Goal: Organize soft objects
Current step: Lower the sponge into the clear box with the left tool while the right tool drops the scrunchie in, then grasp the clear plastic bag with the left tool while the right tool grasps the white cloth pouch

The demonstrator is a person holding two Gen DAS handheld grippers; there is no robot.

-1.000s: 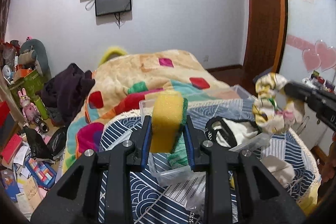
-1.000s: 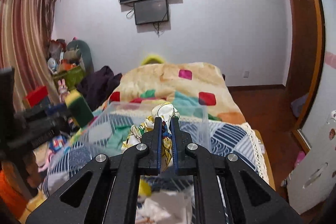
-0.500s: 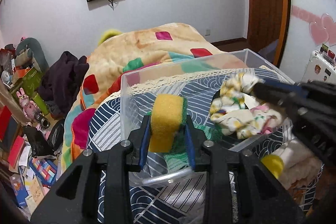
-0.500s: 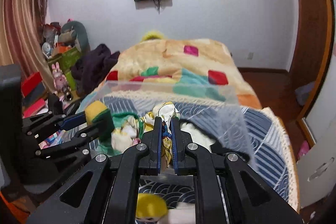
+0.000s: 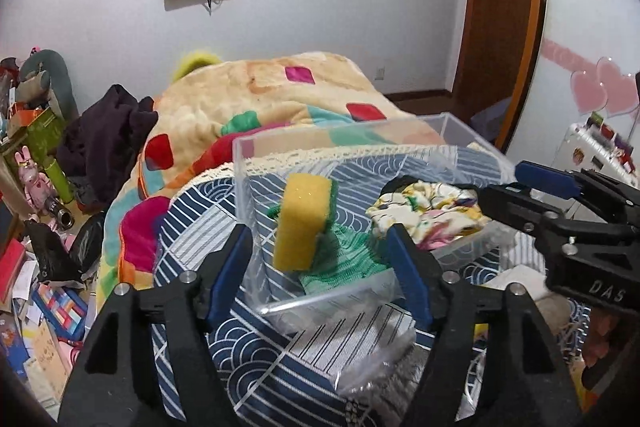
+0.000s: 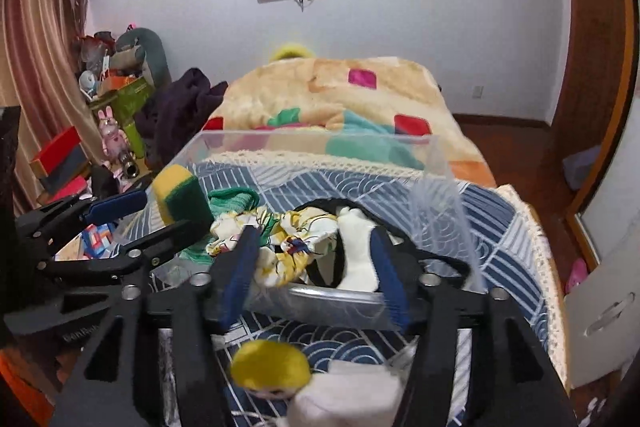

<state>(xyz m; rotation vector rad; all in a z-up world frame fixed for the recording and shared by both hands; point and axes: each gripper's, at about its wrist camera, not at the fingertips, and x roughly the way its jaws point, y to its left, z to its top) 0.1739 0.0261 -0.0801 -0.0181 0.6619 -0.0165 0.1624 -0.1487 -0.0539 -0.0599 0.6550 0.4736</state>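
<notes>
With both claws spread wide over the clear plastic bin (image 5: 452,131), the step in hand looks like the release: the left gripper (image 5: 320,247) has its blue pads well apart w/ the yellow-green sponge (image 5: 304,223) between them, touching neither, tilted and apparently dropping onto the green knit cloth (image 5: 344,251) at the bin's left end. The right gripper (image 6: 312,263) is likewise wide and holds nothing; the floral scrunchie (image 6: 280,247) lies inside the bin betw. its fingers, beside a black-and-white fabric item (image 6: 356,251). Next move, as a guess: pull both claws back out w/o snagging the bin wall, then go for what is left outside, e.g. the yellow-haired plush doll (image 6: 272,371) on the patterned tablecloth (image 6: 504,227) just in front of the bin; soft stuff, so a gentle, centred pinch should do
</notes>
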